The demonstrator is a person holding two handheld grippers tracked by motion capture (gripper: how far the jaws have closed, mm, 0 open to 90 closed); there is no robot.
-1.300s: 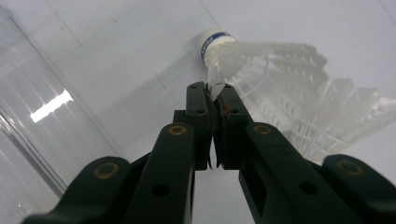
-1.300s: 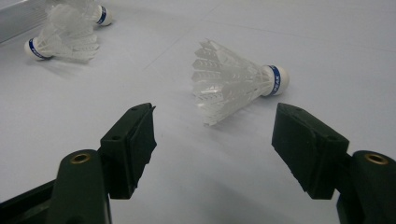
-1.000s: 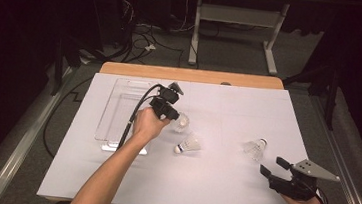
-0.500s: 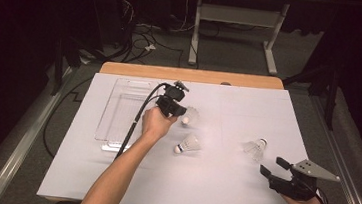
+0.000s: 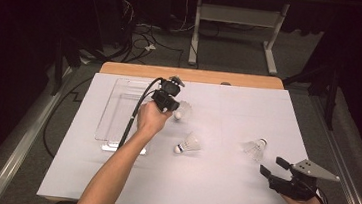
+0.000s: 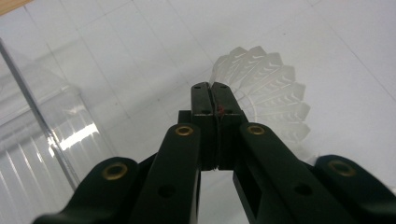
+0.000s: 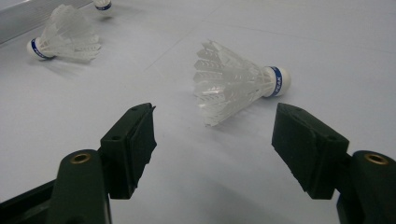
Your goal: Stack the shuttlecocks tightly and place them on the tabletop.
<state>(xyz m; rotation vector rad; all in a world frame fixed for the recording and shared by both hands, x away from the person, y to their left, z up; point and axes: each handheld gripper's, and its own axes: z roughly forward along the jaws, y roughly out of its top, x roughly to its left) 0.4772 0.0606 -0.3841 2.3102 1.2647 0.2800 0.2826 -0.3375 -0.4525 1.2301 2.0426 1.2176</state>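
Shuttlecock [image 6: 271, 100] held by the left tool [image 5: 174, 109]: a white feathered skirt fanning out past the black jaws, which are pressed together on its edge in the left gripper view. Its cork end [image 5: 177, 115] shows just below the tool in the high view; much of the skirt is hidden behind the jaws. Just to the tool's left lies a clear plastic tray [image 5: 118, 108], ribbed and glossy, its far side hard to make out against the white bench [image 5: 221, 186]. A second shuttlecock [image 5: 189, 144] lies on its side near and below the left tool. The right tool [image 5: 269, 167] has its jaws spread wide, holding nothing; directly ahead of them, on the bench, lies a third shuttlecock [image 7: 236, 81], translucent feathers toward the jaws, white cork with a blue band pointing away to the right. The band's lettering is too small to read with certainty.
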